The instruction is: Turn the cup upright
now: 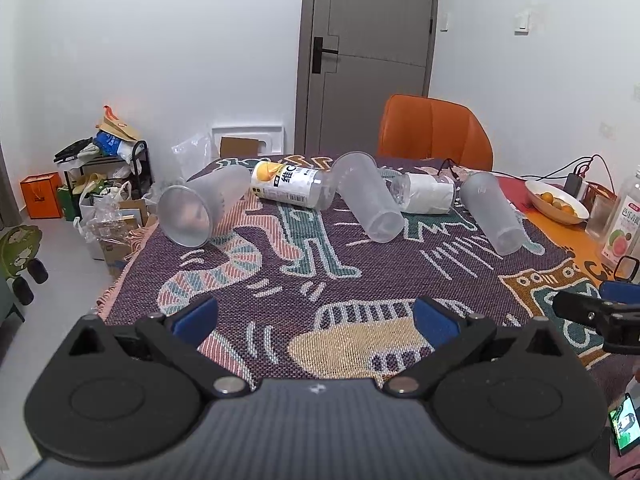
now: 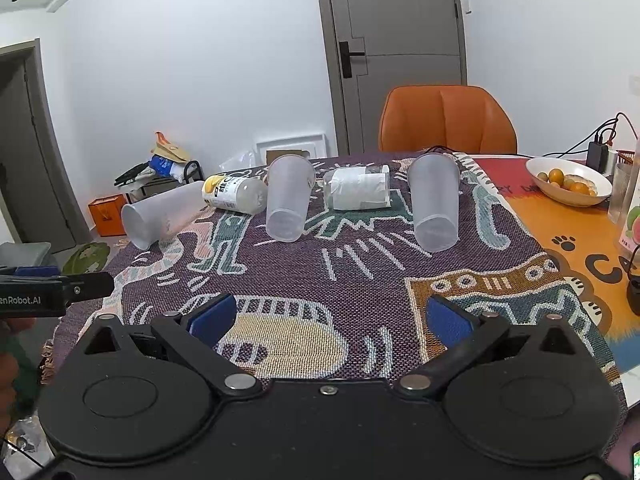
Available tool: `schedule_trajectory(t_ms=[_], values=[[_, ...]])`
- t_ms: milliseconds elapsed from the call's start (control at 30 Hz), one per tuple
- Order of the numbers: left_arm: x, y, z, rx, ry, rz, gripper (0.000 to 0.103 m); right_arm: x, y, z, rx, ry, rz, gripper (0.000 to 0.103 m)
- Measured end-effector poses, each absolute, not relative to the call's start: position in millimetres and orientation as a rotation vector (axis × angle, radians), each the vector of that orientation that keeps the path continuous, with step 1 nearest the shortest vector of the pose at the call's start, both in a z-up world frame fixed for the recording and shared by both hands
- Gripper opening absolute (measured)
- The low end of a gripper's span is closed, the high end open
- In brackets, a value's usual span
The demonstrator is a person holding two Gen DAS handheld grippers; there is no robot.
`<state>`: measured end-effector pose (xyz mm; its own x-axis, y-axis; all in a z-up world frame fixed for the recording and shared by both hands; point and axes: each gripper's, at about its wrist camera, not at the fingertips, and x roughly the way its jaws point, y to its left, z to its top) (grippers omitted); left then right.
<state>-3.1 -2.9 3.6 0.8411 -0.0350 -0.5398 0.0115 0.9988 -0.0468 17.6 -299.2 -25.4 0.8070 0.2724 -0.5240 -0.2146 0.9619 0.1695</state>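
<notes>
Three cups (image 2: pixel 287 200) are seen lying on the cloth (image 2: pixel 360 280); both the left gripper (image 1: pixel 316 320) and right gripper (image 2: pixel 332 320) are held spread, empty

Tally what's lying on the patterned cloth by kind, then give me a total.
Frosted plastic cups, all on their sides: 3, namely left cup, middle cup, right cup.
Bottles, both on their sides: 2, namely orange-label bottle, white-label bottle.
Total: 5.
</notes>
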Motion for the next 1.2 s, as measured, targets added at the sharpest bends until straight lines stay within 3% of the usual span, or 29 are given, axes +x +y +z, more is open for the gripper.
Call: schedule_trajectory(t_ms=[1200], values=[[16.5, 3.8, 5.9, -0.093, 0.497, -0.037, 0.101, 46.2, -300.9, -22.8, 0.056, 0.548, 0.328, 0.103]])
